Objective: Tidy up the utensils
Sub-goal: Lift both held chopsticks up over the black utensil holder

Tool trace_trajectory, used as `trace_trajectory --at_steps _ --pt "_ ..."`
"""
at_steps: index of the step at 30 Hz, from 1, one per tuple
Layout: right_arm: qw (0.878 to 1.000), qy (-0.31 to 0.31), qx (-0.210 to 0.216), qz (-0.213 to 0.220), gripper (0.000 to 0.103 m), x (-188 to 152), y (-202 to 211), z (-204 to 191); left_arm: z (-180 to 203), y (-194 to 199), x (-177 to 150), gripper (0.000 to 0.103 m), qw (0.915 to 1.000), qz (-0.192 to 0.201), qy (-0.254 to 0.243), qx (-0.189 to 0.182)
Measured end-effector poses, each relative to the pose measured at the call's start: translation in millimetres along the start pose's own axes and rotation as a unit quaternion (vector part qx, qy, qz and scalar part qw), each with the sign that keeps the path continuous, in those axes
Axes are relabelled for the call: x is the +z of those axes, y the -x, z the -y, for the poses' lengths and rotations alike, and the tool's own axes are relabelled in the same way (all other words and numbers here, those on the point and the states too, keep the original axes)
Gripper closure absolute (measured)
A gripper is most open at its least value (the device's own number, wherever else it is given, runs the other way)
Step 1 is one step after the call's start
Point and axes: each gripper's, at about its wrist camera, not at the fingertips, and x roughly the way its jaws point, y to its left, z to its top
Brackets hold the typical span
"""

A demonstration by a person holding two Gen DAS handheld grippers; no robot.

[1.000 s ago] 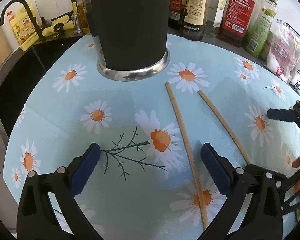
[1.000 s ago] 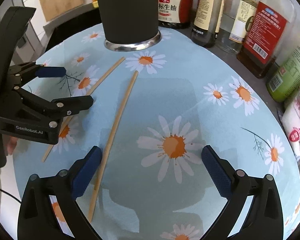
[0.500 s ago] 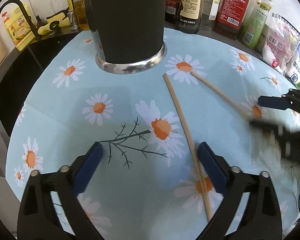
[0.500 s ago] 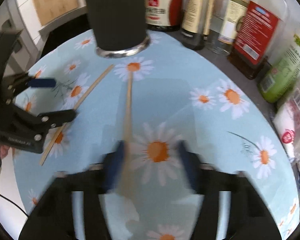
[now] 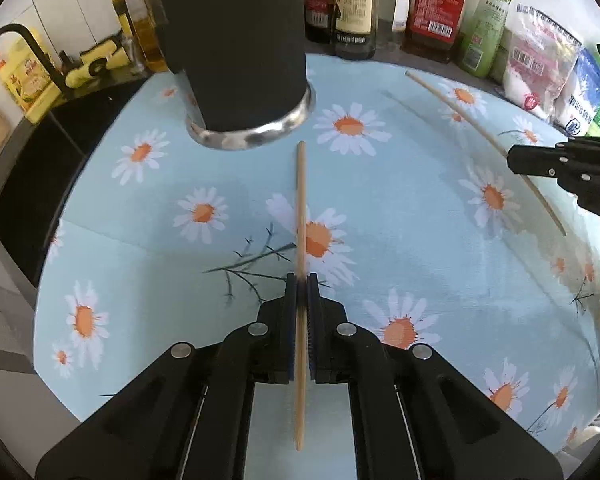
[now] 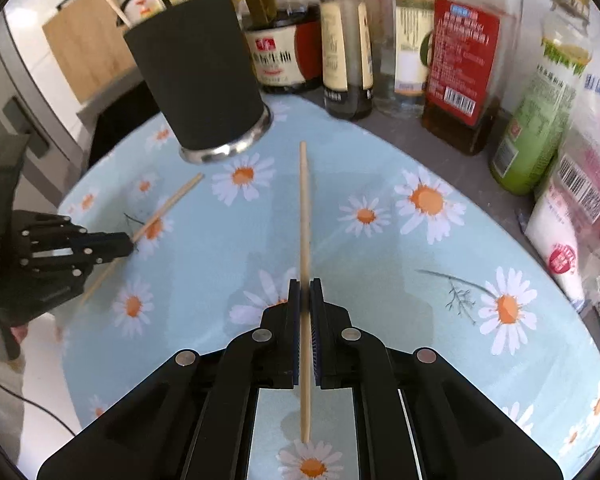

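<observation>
Holding, left gripper [image 5: 301,280]: your jaws are clamped on one chopstick [image 5: 300,216], tip pointing to 12 o'clock.
Holding, right gripper [image 6: 305,286]: your jaws are clamped on the second chopstick [image 6: 304,216].
Holder [image 6: 198,80]: black cup, at 11 o'clock in your right view.
Surface: daisy-print mat [image 5: 420,248].

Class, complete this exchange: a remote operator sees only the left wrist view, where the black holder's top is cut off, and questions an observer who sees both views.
Operator: Is the holder's top open?
Observer: Yes. The right wrist view shows the black holder with an open rim and one stick leaning out of it.
Operator: Has the right hand-held gripper got its chopstick?
Observer: Yes. The right hand-held gripper is shut on the chopstick, whose far tip points toward the holder's base.
</observation>
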Motion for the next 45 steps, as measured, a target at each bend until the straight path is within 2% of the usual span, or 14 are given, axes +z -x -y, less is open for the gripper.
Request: trace_trajectory --at_steps 2,5,11,16,26,32,36,40,45 --pt "1.0 -0.005 0.001 0.011 0.098 3.0 7.7 -0.7 -7.4 8.9 -1.2 0.098 0.9999 0.007 0.01 -0.004" --pt "0.999 -0.005 0.016 0.033 0.098 9.9 20.2 -2.7 -16.2 22.4 -0.3 0.098 0.9997 0.015 0.008 0.019" --pt "0.997 -0.011 0.041 0.061 0.098 36.4 39.9 -6.4 -42.0 58.6 4.5 0.098 0.998 0.041 0.035 0.035" --pt "0.994 -0.004 0.039 0.1 0.098 60.3 55.1 -17.6 -63.5 83.2 12.2 0.098 0.9962 0.068 0.037 0.04" --pt "0.983 -0.007 0.065 0.17 0.098 120.2 75.2 -40.6 -101.7 132.0 48.5 0.098 0.9908 0.129 0.006 0.041" --pt "0.976 -0.011 0.052 0.212 0.098 140.5 79.8 -56.4 -113.5 156.7 73.4 0.098 0.9838 0.171 -0.03 0.044" --pt "0.972 -0.022 0.05 0.23 0.098 152.6 85.8 -60.7 -117.6 172.8 98.8 0.098 0.9779 0.202 -0.051 0.014" --pt "0.961 -0.04 0.072 0.262 0.098 164.3 93.8 -58.3 -121.5 183.9 129.5 0.098 0.9655 0.253 -0.053 -0.033" --pt "0.948 -0.045 0.086 0.303 0.098 171.5 98.4 -53.9 -123.2 185.8 153.3 0.098 0.9399 0.319 -0.051 -0.112"
